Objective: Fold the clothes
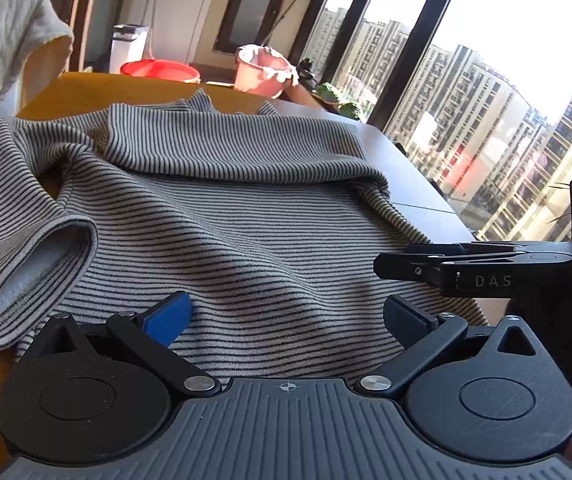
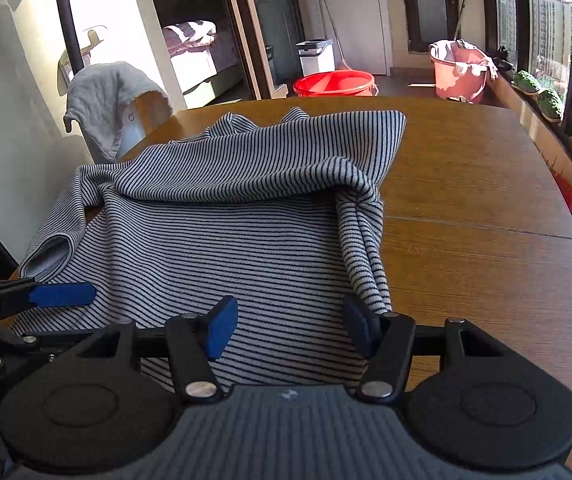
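A grey shirt with thin black stripes (image 1: 226, 220) (image 2: 226, 240) lies on the brown wooden table (image 2: 466, 200). Its far part is folded back toward me, and a sleeve with an open cuff (image 1: 42, 264) lies at the left. My left gripper (image 1: 288, 316) stands open over the shirt's near edge, nothing between its blue pads. My right gripper (image 2: 291, 328) is open too, low over the near right part of the shirt. A bunched fold of the shirt (image 2: 364, 248) hangs down beside its right finger. Each gripper shows side-on in the other's view, the right (image 1: 386, 266) and the left (image 2: 66, 295).
A chair with a pale cloth draped over it (image 2: 106, 100) stands at the table's far left. Beyond the table are a red basin (image 2: 334, 84), a pink bucket (image 2: 460, 72) and a white bin (image 2: 316, 56). Windows and potted plants (image 2: 542, 96) line the right side. Bare wood shows right of the shirt.
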`<action>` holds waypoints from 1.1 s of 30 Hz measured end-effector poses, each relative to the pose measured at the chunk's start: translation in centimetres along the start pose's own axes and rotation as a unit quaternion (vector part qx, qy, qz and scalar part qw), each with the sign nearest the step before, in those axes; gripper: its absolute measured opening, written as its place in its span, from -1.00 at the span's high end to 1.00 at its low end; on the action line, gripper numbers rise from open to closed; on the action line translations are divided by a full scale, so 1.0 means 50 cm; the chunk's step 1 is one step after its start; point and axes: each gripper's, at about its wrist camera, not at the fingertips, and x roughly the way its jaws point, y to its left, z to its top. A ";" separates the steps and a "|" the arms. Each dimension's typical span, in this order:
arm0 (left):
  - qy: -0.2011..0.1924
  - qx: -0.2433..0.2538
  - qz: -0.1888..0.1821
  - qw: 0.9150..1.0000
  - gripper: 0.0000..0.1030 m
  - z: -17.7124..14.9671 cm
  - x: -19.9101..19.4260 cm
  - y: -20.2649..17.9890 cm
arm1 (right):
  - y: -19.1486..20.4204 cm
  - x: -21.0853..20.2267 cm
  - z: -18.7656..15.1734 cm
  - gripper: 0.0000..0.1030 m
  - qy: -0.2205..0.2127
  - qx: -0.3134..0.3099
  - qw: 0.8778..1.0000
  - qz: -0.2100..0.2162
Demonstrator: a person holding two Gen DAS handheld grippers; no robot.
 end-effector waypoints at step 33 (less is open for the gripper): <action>-0.055 0.034 0.020 0.998 -1.00 0.040 -0.068 -0.110 | -0.127 -0.589 0.113 -1.00 -0.282 0.144 0.927 0.202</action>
